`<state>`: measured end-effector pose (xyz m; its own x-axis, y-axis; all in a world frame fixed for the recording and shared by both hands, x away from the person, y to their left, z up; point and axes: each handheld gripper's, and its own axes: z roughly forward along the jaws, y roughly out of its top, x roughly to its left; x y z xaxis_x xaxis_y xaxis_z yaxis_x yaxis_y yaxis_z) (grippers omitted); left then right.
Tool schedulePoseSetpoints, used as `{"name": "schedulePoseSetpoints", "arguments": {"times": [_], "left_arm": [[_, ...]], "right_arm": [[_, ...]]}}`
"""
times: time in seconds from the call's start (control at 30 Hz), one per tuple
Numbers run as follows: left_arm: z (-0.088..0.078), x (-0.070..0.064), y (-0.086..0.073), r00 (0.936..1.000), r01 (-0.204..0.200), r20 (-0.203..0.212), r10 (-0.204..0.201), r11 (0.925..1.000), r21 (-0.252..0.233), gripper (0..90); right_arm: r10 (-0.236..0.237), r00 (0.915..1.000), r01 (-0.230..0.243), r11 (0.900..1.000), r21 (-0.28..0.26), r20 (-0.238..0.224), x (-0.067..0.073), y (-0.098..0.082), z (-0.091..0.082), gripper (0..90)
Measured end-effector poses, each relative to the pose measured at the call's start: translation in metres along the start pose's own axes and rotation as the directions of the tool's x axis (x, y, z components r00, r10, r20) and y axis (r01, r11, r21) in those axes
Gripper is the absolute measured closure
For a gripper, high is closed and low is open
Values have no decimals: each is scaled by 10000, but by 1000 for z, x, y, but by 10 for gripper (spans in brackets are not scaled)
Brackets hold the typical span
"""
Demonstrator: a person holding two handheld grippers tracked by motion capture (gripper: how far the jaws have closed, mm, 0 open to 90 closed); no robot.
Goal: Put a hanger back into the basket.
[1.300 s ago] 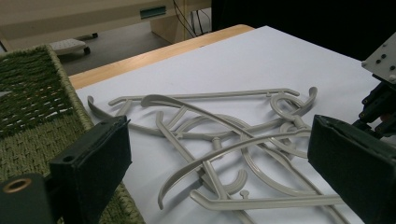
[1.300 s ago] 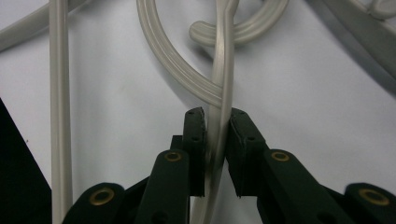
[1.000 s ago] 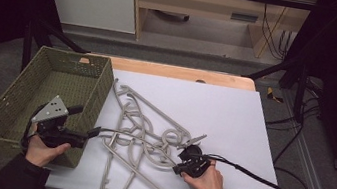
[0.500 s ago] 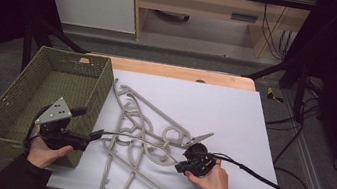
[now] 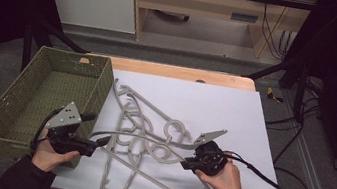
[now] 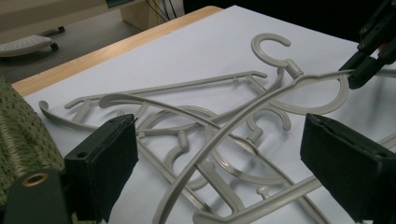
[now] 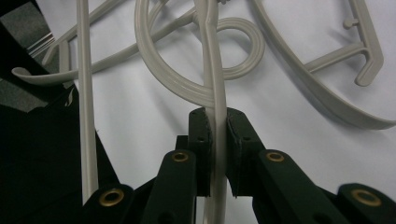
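A white sheet point(image 5: 214, 111) covers the bench point(image 5: 180, 72); grey hangers point(image 5: 150, 137) tangle near its left edge beside a green basket point(image 5: 40, 90). Right claw point(image 7: 217, 126) pinches one hanger arm; left claw point(image 6: 219, 158), spread, has just been closing around another without touching. Dark room beyond.

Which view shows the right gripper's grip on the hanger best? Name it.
The right gripper view: the right gripper visibly pinches the hanger bar. The high view shows it small; the left gripper view shows its tip at the edge.

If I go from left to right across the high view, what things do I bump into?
Green basket → left gripper, jaws open → heap of grey hangers on the white table → right gripper, jaws shut on one hanger's arm → black cable trailing off to the right.
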<state>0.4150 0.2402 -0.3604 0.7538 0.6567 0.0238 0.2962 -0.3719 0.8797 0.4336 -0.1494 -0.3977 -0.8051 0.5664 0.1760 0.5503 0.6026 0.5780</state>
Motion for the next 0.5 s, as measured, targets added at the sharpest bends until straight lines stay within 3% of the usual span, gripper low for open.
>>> {"name": "schedulePoseSetpoints", "arguments": {"times": [0.3, 0.33, 0.4, 0.5], "left_arm": [[14, -21, 4, 9972, -656, 372, 644, 9973, 333, 205], [17, -22, 5, 9957, -785, 526, 760, 9958, 481, 248], [21, -25, 4, 9939, -981, 567, 943, 9928, 689, 252], [29, -30, 3, 9869, -1448, 880, 1350, 9826, 1159, 285]], "right_arm": [[-490, 9985, 485, 9986, -213, -229, 2, 0, -10, 819], [-530, 9982, 524, 9984, -191, -291, 2, 0, -10, 819], [-568, 9980, 562, 9982, -195, -280, 3, 1, -10, 819], [-958, 9951, 957, 9954, -57, -261, 9, 4, -9, 819]]}}
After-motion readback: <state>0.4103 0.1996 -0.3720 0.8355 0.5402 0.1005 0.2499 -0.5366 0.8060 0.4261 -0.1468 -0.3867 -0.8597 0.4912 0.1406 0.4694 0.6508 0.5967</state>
